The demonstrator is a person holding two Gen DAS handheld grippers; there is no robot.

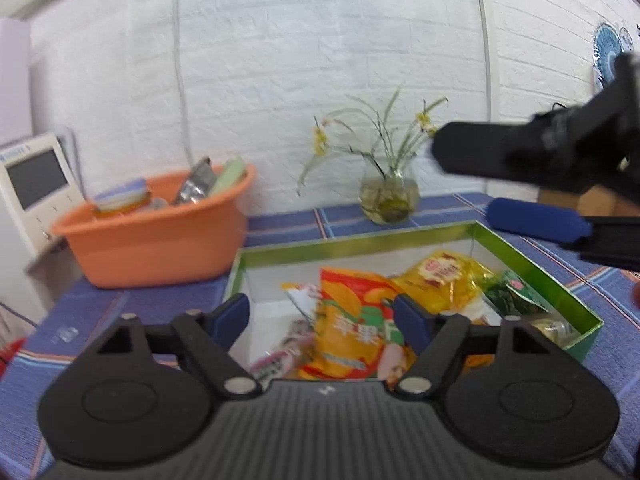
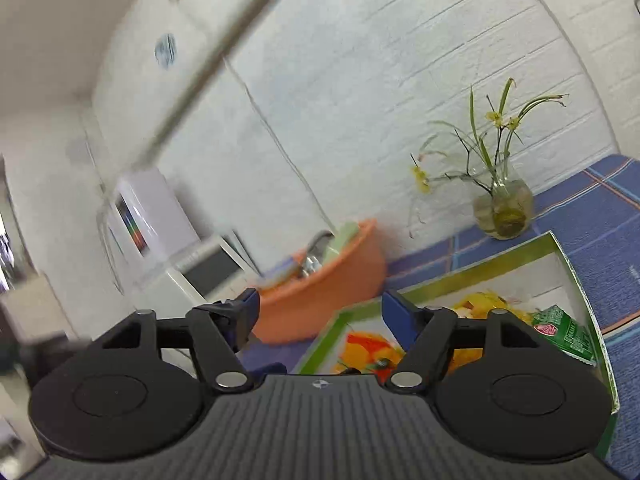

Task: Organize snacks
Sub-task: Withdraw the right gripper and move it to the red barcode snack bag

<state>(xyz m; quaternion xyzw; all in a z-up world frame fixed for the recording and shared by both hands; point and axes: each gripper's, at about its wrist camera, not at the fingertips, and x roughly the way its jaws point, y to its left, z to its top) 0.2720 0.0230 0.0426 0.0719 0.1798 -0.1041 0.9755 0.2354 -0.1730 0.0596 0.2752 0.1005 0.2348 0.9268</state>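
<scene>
A green-rimmed box (image 1: 532, 268) with a white inside lies on the blue checked cloth and holds several snack bags. An orange-red chip bag (image 1: 352, 336) lies in the middle, a yellow bag (image 1: 444, 276) behind it, a green packet (image 1: 516, 292) to the right. My left gripper (image 1: 322, 322) hovers at the box's near edge, open, with nothing between its fingers. My right gripper (image 2: 318, 314) is open too and empty; in the left wrist view it reaches in from the right above the box (image 2: 576, 276), one blue pad (image 1: 536, 220) showing.
An orange basin (image 1: 160, 240) with a jar and packets stands left of the box, also in the right wrist view (image 2: 332, 292). A glass vase with yellow flowers (image 1: 388, 196) stands behind the box against the white brick wall. A white appliance (image 1: 32, 188) sits at the far left.
</scene>
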